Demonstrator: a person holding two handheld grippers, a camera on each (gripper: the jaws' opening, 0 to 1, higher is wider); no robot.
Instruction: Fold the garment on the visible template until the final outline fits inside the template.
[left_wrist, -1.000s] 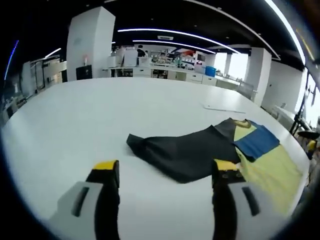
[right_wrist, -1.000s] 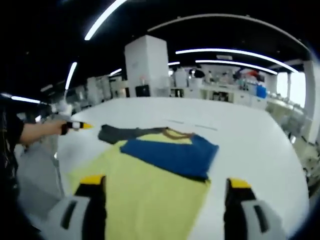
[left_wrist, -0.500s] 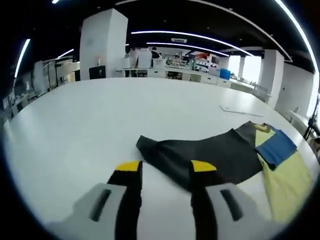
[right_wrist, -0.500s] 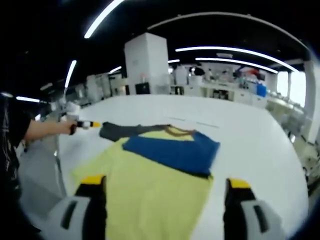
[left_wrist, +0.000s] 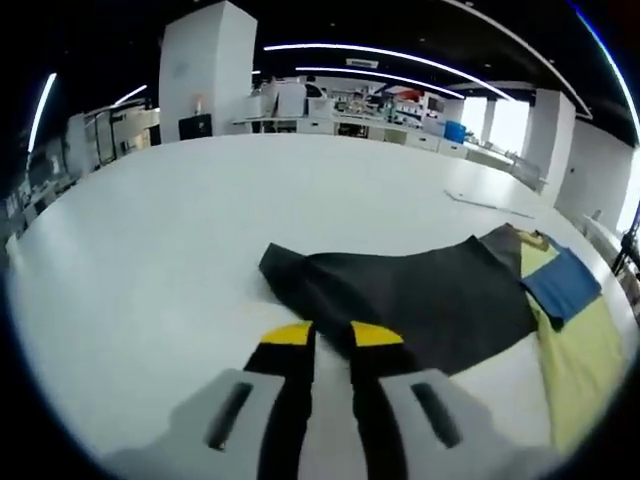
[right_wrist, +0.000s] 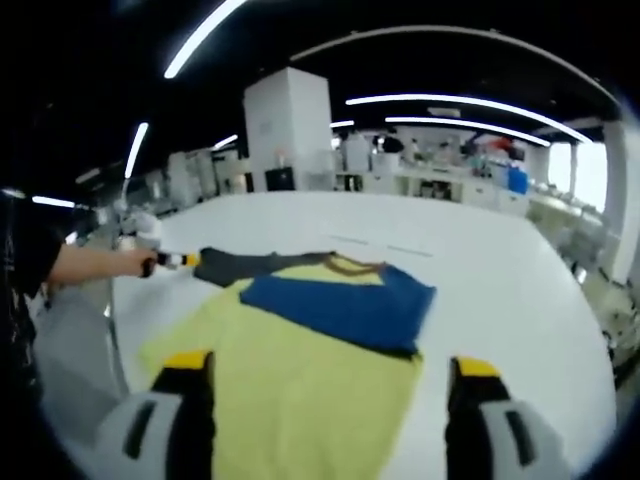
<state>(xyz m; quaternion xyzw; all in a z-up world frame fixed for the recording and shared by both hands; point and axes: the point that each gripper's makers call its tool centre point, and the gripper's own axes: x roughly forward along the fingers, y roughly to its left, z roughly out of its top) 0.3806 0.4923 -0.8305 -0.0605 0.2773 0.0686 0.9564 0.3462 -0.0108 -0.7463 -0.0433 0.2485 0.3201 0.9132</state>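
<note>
L tool (left_wrist: 331, 334) jaws narrowed, white table (left_wrist: 150, 240), lab bkgd

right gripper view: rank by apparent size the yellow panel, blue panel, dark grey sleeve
1. yellow panel, largest, though it lies nearest the camera, which inflates it.
2. blue panel.
3. dark grey sleeve, smallest; it lies farthest off, so its true size is unsure.

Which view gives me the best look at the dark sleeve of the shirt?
The left gripper view: the dark sleeve lies spread across the white table, just beyond the left claw. The right gripper view shows it as a thin, distant strip behind the blue sleeve.
</note>
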